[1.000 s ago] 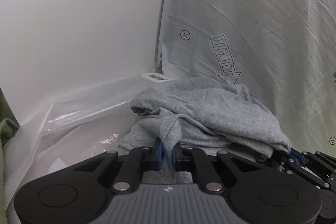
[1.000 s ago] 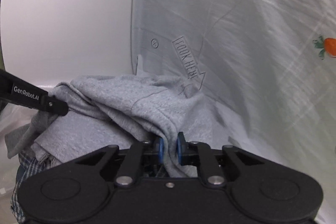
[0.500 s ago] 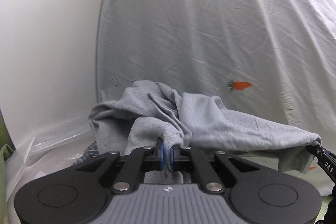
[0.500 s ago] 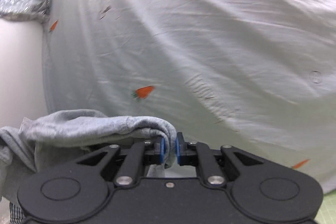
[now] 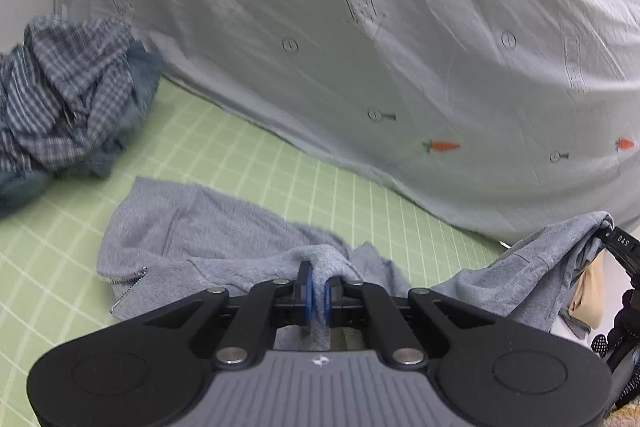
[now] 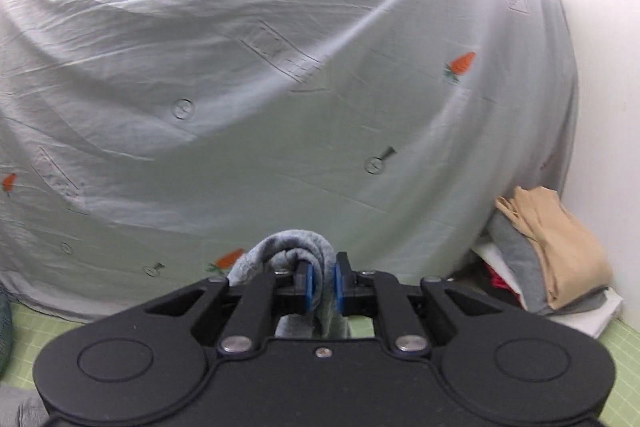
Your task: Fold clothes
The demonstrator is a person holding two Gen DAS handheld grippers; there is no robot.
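Pinching a bunched edge of the grey garment, the left gripper holds it over the green mat; the right gripper clamps another edge to the right. Its far part lies crumpled on the mat, near the checked pile. Both bites look thick, so an uneven tug could slip an edge free or skew the spread.
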